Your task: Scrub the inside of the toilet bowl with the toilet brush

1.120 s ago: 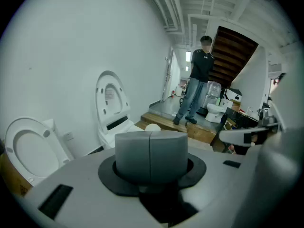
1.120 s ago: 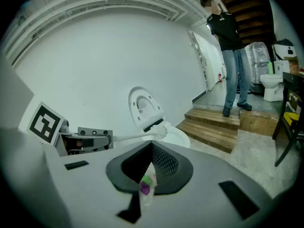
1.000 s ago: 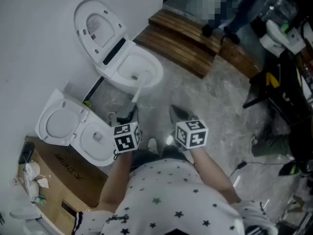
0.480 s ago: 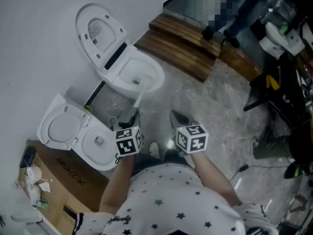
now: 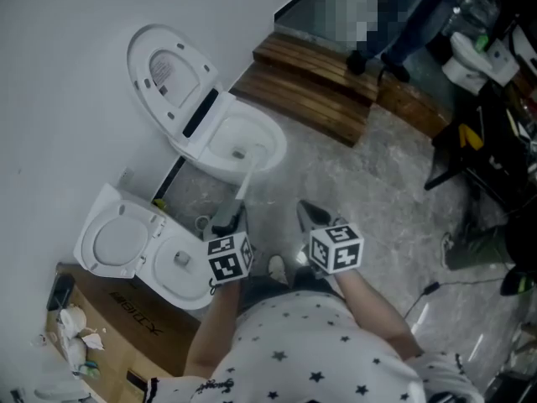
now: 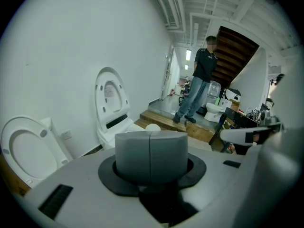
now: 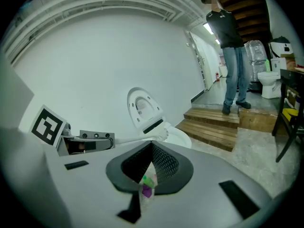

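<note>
**A:** What has changed?

**B:** The left gripper has sunk a little lower in the head view. The toilet brush now stands steeper, with its head nearer the middle of the toilet bowl than a second ago.

**A:** And the grip?

**B:** The left jaws are pressed together on the brush handle. The right gripper view shows the white handle running from them up to the bowl, left of centre. The right gripper hangs idle at centre frame, just right of the left one. Its jaws are closed too, with a small green-and-purple scrap caught at their seam. I cannot tell what it is.

**A:** So which step is this?

**B:** Scrubbing, I would say, and under way rather than finished, since the head is down inside the bowl. The next move probably calls for sweeping the head round the inner wall and up under the rim. The handle is long, so the grip should stay firm and the head below the rim, or it may flick water.

**A:** Counts?

**B:**
- One brush and two grippers.
- Two toilets close by, both with lids up: the one being scrubbed at upper left, and a second toilet at lower left.
- A third toilet far off at the right edge of the right gripper view.
- One person standing beyond two wooden steps.
- One cardboard box at the bottom left.
</note>
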The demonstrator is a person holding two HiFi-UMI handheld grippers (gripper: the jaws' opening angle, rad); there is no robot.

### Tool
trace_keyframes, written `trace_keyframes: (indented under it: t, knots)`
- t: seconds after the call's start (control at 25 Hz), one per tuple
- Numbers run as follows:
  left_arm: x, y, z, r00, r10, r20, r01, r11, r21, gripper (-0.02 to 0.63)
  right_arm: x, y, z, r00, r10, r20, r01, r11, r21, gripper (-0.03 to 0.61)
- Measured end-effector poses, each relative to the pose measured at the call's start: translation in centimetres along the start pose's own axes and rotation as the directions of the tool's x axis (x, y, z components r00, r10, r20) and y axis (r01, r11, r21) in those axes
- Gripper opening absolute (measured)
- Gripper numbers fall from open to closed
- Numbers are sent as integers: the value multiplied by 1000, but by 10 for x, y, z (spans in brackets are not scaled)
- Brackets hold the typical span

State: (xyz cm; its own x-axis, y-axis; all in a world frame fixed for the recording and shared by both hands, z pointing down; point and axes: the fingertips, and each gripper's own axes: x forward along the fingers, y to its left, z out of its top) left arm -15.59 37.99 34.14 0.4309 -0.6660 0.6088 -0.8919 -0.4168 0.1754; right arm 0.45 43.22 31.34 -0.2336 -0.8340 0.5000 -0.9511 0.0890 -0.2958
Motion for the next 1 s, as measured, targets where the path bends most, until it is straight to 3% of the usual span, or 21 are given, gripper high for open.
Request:
trace_keyframes:
  t: [1.0]
  knots:
    - [54,25,21,999,-12,-43,12,1000,-4,153,52,-15,17,999,-28,-30,28,1000,-2,8]
